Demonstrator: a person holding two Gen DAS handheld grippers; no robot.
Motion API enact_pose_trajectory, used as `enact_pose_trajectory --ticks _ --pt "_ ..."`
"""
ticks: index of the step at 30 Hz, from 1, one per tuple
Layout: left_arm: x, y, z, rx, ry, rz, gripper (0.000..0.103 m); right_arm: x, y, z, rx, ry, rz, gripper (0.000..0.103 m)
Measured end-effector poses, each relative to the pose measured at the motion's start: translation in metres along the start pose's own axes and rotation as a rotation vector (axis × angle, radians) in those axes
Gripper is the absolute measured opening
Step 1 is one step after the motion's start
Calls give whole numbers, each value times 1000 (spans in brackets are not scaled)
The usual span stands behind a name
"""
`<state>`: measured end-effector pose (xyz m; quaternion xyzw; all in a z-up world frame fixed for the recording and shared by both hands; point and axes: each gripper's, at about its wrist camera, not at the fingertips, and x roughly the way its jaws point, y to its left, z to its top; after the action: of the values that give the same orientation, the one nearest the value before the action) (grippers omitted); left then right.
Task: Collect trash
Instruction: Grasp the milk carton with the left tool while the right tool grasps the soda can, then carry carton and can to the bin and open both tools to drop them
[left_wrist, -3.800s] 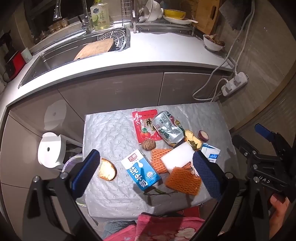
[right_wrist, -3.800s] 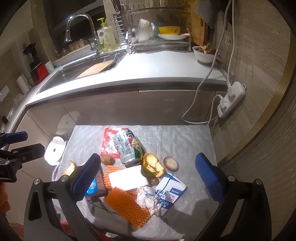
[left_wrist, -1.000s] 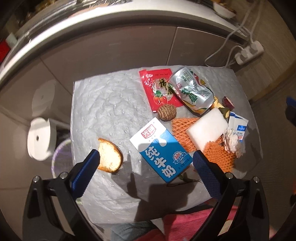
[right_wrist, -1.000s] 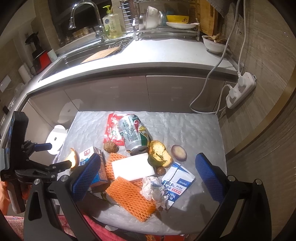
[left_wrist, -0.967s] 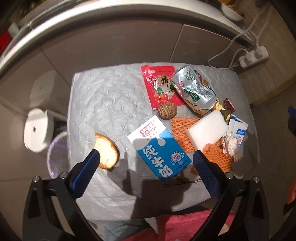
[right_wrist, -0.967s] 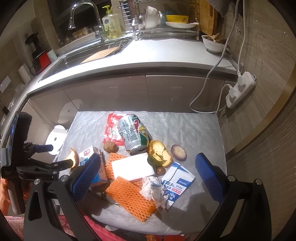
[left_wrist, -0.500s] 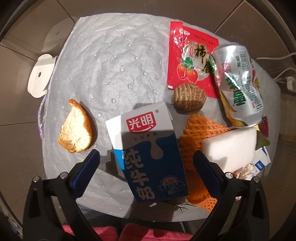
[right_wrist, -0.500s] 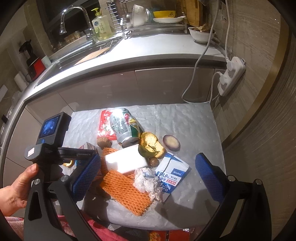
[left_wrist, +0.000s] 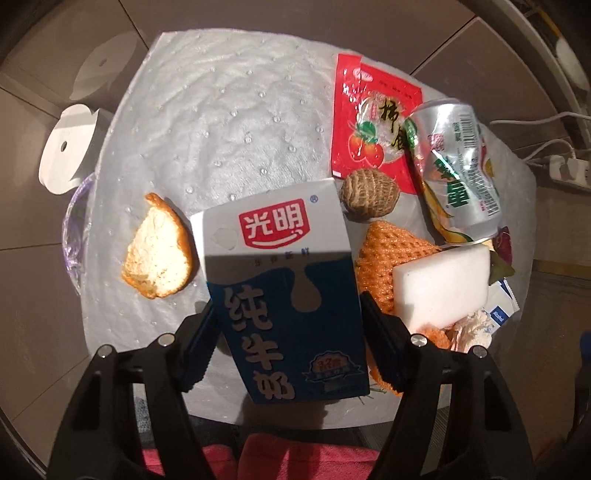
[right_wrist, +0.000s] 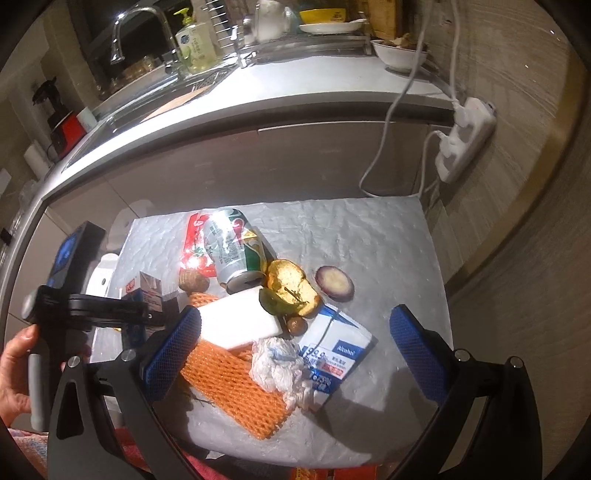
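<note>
Fingers (left_wrist: 207, 325) of the left gripper (left_wrist: 286, 321) closing either side of the milk carton (left_wrist: 280, 291), squared to its flat sides. Right gripper (right_wrist: 291, 347) hangs wide apart, empty, over the tissue (right_wrist: 277, 365).

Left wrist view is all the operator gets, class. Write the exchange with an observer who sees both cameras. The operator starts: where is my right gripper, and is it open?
Observer: The right gripper is open and holds nothing, above the crumpled tissue.
Operator: Anything hidden past the white foam block?
Observer: A small brown nut sits between the foam block and the wipes box.
Operator: And that purple edge?
Observer: It is a round purple slice, lying flat, clear of the yellow peel.
</note>
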<state>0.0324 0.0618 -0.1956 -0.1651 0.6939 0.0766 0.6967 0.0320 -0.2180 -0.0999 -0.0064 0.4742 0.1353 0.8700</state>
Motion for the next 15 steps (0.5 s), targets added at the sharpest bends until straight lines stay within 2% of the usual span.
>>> enact_pose_trajectory --ticks 3,7,10,13,14,15 --pt "-34 13 -6 29 -99 24 69 35 27 25 -127 20 14 101" --pt "-75 35 -2 52 -244 97 69 92 62 52 -284 83 20 101" --pt "-100 60 6 46 -325 138 69 137 76 62 -343 173 21 101" --pt "-116 86 1 18 -373 153 69 170 82 63 -363 259 28 101" --pt "-118 93 0 7 -380 157 69 179 84 62 -368 284 29 96" --pt "-119 100 -1 -5 -384 156 69 186 85 61 -367 309 36 86"
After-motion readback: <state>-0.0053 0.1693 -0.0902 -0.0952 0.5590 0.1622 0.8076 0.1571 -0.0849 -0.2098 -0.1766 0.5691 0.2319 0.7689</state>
